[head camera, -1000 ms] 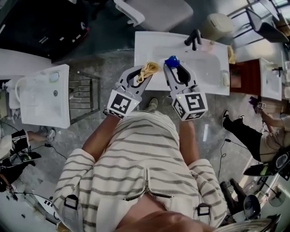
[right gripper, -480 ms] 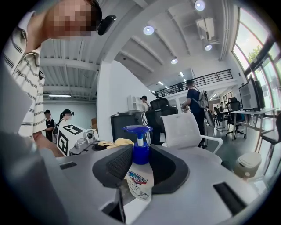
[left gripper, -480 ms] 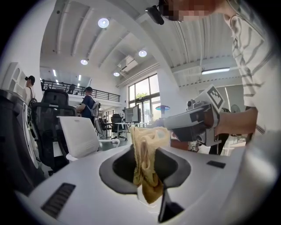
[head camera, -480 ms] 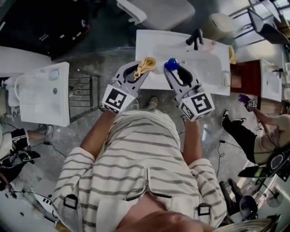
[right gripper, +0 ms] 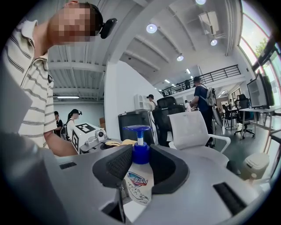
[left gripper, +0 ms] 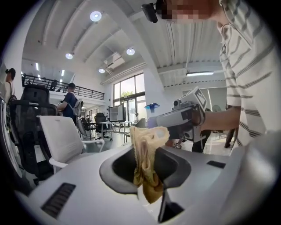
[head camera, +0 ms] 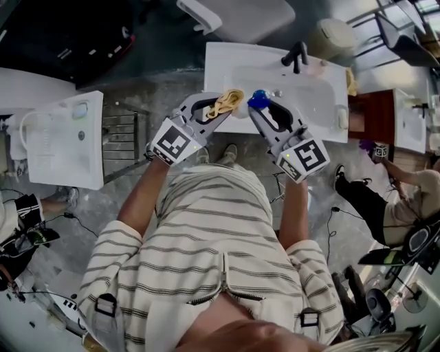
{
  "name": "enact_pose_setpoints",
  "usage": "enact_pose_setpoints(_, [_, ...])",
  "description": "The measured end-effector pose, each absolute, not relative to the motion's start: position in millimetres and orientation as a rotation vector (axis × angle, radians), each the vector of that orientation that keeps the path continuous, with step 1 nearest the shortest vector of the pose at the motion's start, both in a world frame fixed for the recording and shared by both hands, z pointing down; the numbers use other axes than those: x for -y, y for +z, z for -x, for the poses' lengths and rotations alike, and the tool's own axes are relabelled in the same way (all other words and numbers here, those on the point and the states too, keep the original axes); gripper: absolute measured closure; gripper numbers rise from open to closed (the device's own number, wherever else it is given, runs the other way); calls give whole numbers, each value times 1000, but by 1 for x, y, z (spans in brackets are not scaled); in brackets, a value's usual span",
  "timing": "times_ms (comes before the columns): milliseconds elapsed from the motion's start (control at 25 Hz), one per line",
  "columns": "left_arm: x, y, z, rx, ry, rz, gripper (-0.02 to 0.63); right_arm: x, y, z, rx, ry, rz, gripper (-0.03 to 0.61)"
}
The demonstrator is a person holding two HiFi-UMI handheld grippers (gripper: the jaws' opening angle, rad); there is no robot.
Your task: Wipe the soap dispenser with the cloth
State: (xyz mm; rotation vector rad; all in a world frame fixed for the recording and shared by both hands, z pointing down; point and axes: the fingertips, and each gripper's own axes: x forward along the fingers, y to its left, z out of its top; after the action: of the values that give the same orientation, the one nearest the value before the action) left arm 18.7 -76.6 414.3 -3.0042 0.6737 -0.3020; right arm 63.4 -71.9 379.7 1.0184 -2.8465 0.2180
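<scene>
A white soap dispenser (right gripper: 139, 182) with a blue pump top (head camera: 259, 98) is clamped in my right gripper (right gripper: 139, 176), held above the near edge of the white sink (head camera: 323, 75). My left gripper (left gripper: 147, 165) is shut on a crumpled yellow cloth (left gripper: 146, 162), also seen in the head view as the cloth (head camera: 225, 102) just left of the pump. Both grippers point toward each other, tips close together. In the left gripper view the right gripper (left gripper: 178, 121) sits just behind the cloth.
A black faucet (head camera: 297, 55) stands at the back of the sink. A second white basin (head camera: 65, 141) lies to the left, a metal rack (head camera: 124, 141) beside it. A white chair (head camera: 240, 17) stands beyond the sink. People sit at the right.
Both grippers have turned inward toward each other, so the cloth and the blue pump top now sit closer together. The grips have not changed.
</scene>
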Motion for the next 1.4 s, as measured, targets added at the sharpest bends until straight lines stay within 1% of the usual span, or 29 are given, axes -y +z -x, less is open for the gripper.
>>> enact_pose_setpoints(880, [75,416,-35,-184,-261,3109,529,55,373,-59,2911,197,-829,454])
enact_pose_setpoints(1400, [84,428,-51,-101,-311,3112,532,51,368,-56,2948,201,-785,454])
